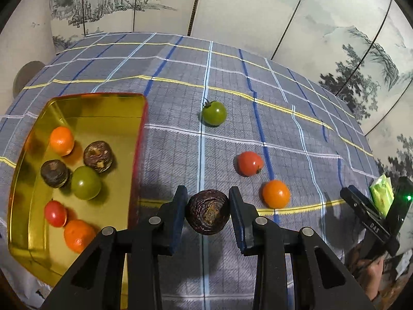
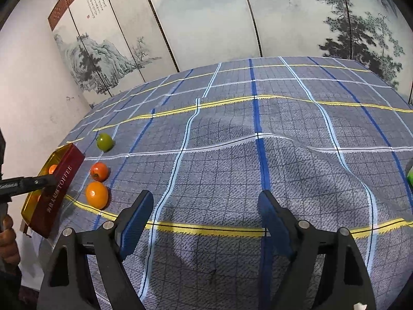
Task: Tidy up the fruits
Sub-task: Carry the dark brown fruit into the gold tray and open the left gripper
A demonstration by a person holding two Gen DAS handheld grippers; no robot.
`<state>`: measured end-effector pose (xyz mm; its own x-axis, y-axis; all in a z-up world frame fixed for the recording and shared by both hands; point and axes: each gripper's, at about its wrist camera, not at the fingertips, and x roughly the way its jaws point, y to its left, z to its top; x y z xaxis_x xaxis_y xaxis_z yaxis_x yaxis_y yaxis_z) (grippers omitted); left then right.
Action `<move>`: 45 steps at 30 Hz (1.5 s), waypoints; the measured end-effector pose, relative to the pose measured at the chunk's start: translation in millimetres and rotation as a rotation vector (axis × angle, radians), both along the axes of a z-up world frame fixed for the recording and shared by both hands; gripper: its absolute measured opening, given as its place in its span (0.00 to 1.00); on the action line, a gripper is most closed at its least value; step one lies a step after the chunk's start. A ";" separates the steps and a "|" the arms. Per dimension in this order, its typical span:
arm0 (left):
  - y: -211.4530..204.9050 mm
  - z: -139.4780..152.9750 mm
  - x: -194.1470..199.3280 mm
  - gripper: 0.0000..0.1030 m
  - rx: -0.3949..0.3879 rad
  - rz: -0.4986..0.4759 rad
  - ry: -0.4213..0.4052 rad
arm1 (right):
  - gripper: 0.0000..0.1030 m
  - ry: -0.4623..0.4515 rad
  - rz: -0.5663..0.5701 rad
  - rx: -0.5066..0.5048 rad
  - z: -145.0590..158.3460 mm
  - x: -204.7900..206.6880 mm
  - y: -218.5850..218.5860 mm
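Dark purple wrinkled fruit (image 1: 208, 212) sits on the plaid cloth (image 1: 180, 82) between the left gripper (image 1: 208, 206) pads; jaws close around it, contact unclear, cannot tell if gripped. Gold tin (image 1: 77, 103) just left holds six fruits. Green tomato (image 1: 214, 113), red tomato (image 1: 249, 163), orange (image 1: 276, 194) loose on cloth. Right gripper (image 2: 206, 222) jaws wide apart, holding nothing, over bare cloth.

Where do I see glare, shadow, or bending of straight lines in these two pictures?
Left wrist view: the gold tin mirrors the fruit lying in it, and the plaid cloth lines curve. Right wrist view: a broad soft shadow darkens the plaid cloth between the open jaws, and the screen panels bow outward.
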<state>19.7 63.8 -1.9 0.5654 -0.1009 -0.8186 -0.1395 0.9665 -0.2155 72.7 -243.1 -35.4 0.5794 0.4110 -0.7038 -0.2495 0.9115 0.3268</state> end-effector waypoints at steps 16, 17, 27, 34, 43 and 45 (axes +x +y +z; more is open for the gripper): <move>16.5 9.2 -19.8 0.33 0.065 0.040 -0.038 | 0.79 0.027 -0.007 -0.048 -4.3 3.6 5.9; 17.4 10.2 -20.9 0.33 0.074 0.044 -0.043 | 0.79 0.029 -0.007 -0.051 -4.4 3.7 6.3; 30.2 10.8 -30.5 0.33 0.135 0.066 -0.060 | 0.79 0.043 -0.011 -0.075 -7.5 6.0 9.7; 44.0 7.5 -36.3 0.33 0.155 0.090 -0.057 | 0.79 0.053 -0.013 -0.091 -9.3 7.4 11.8; 73.8 -7.5 -48.7 0.33 0.168 0.133 -0.022 | 0.79 0.066 -0.013 -0.111 -11.4 8.7 13.7; 82.1 -9.9 -53.7 0.33 0.168 0.148 -0.018 | 0.79 0.068 -0.013 -0.114 -12.0 8.9 14.3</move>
